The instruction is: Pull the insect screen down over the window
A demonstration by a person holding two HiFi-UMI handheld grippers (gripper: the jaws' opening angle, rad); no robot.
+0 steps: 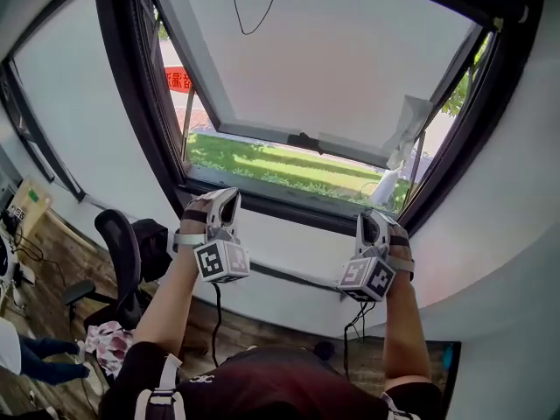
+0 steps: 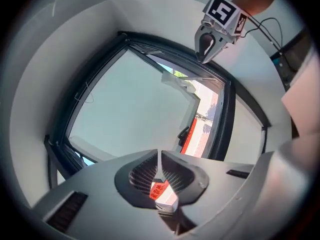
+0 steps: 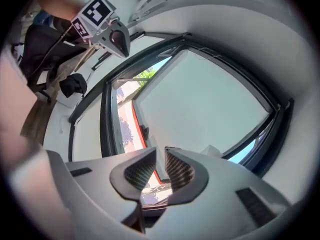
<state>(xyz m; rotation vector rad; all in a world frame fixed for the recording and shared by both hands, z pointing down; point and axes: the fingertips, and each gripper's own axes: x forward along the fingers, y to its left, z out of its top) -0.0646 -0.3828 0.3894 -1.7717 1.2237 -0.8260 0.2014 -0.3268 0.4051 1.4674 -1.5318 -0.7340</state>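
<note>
A dark-framed window (image 1: pixel 131 103) fills the head view, its frosted sash (image 1: pixel 332 68) tilted outward, with a black handle (image 1: pixel 306 141) on its lower rail. A thin dark cord (image 1: pixel 249 20) hangs from the top of the frame. I see no mesh across the opening. My left gripper (image 1: pixel 220 201) is raised at the lower frame rail, left of centre, and my right gripper (image 1: pixel 372 221) at the same rail further right. In the left gripper view the jaws (image 2: pixel 159 164) stand a hairline apart with nothing between them. The right gripper's jaws (image 3: pixel 161 166) show a narrow, empty gap.
A white curved wall surrounds the window. A black office chair (image 1: pixel 118 243) stands on the wooden floor at lower left, near a person's legs (image 1: pixel 44 357) and a cardboard box (image 1: pixel 26 204). Cables (image 1: pixel 216 322) hang below the sill. Grass (image 1: pixel 262 160) and a red sign (image 1: pixel 179 80) lie outside.
</note>
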